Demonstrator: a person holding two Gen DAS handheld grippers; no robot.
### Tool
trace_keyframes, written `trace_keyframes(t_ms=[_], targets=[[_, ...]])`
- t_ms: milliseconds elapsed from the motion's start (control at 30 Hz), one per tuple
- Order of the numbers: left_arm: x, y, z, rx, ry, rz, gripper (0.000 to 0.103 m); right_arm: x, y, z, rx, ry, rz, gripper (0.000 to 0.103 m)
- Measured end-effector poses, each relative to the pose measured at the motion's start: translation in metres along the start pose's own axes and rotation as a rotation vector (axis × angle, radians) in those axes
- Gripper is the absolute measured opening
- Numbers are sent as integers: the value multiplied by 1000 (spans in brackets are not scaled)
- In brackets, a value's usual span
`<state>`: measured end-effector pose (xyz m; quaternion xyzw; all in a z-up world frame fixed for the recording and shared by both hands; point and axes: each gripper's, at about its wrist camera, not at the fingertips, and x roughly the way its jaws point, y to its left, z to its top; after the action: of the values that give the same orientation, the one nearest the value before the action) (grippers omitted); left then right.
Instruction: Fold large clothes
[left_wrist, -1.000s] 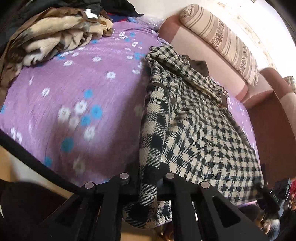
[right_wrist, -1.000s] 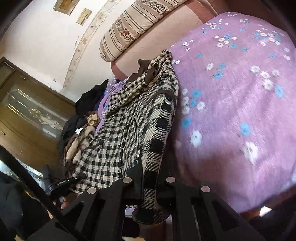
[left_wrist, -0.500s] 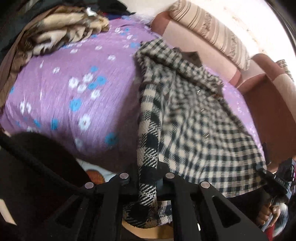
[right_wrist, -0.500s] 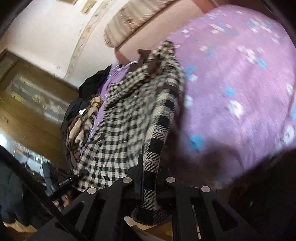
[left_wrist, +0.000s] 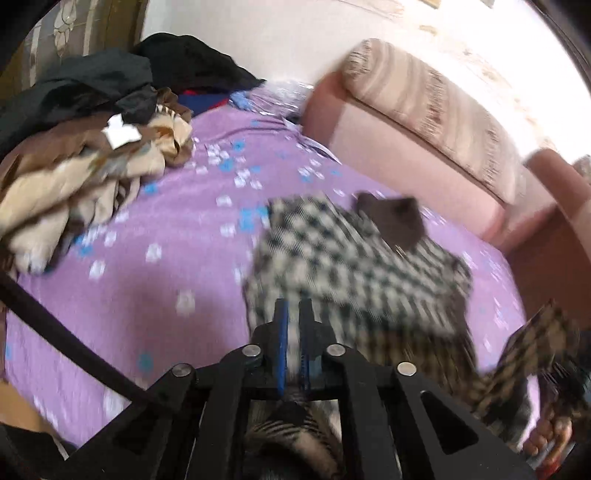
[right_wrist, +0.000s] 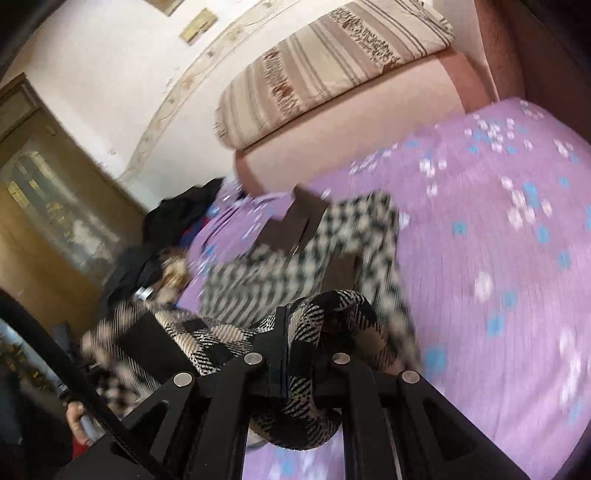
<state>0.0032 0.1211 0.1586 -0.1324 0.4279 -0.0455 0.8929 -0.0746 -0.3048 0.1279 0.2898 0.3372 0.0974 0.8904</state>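
A black-and-cream checked shirt (left_wrist: 351, 266) with a dark brown collar (left_wrist: 395, 221) lies on the purple flowered bedsheet (left_wrist: 147, 277). My left gripper (left_wrist: 293, 306) is shut on the shirt's hem, and cloth hangs down behind its blue pads. In the right wrist view the checked shirt (right_wrist: 258, 273) lies ahead, and my right gripper (right_wrist: 301, 325) is shut on a bunched fold of its hem. The hem is raised over the shirt's body. Each view shows the other gripper at its edge, held by a hand (right_wrist: 77, 417). Both pictures are blurred.
A heap of beige and brown clothes (left_wrist: 92, 166) with dark garments (left_wrist: 110, 81) behind it lies at the bed's far left. A striped cushion (left_wrist: 432, 107) rests on the pink sofa back (right_wrist: 351, 147). A wooden door (right_wrist: 44, 221) stands beyond.
Both grippers have lifted the hem from the bed's front edge and carried it forward over the shirt towards the collar. The visible shirt is shorter, doubled over.
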Motion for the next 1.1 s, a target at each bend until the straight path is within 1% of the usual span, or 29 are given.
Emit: trace_keyframes(t_ms=[67,133,200,233,333,400,433,500,567,600,633,667,700,733,767,800,833,900,933,967,1033,1100], targets=[[27,1,20,-30,-3,26,4,29,-7,19,4,-3,-51,9],[57,3,39,-49,-6,56,4,61,-17,31,3,19,-112,9],[80,4,50,-51,-2,83,4,88,-28,33,-18,42,-184,9],[93,3,54,-51,5,87,4,97,-36,33,-21,53,-204,9],[115,0,57,-43,24,80,4,117,-57,27,7,97,-232,9],[121,-6,58,-18,31,85,4,124,-65,27,20,115,-233,9],[121,-8,58,-1,22,95,5,126,-67,27,27,119,-231,9],[116,-13,58,42,-4,109,17,127,-69,30,45,126,-218,10],[107,-12,58,65,-19,97,58,122,-68,34,56,123,-198,14],[99,-10,57,68,-43,92,64,117,-65,35,61,116,-185,15],[92,-7,56,70,-61,91,68,111,-63,37,64,106,-165,19],[86,-3,54,77,-72,90,70,107,-60,39,65,97,-150,24],[81,1,50,92,-72,87,72,101,-57,40,64,87,-134,25],[80,4,47,99,-62,84,75,95,-54,41,58,76,-123,27],[80,9,42,104,-45,81,75,90,-52,42,51,68,-118,29],[81,13,37,105,-19,78,75,84,-49,42,45,61,-110,30],[85,20,30,102,26,71,75,80,-47,42,38,54,-102,34],[92,27,19,101,82,64,75,73,-41,40,8,43,-98,39],[96,30,13,105,106,72,75,70,-36,40,-16,40,-100,43],[100,33,7,111,124,83,75,68,-33,39,-36,35,-105,52],[108,35,-3,132,162,87,75,62,-28,38,-65,3,-122,65],[114,36,-8,132,180,64,75,54,-33,40,-31,-18,-89,66]])
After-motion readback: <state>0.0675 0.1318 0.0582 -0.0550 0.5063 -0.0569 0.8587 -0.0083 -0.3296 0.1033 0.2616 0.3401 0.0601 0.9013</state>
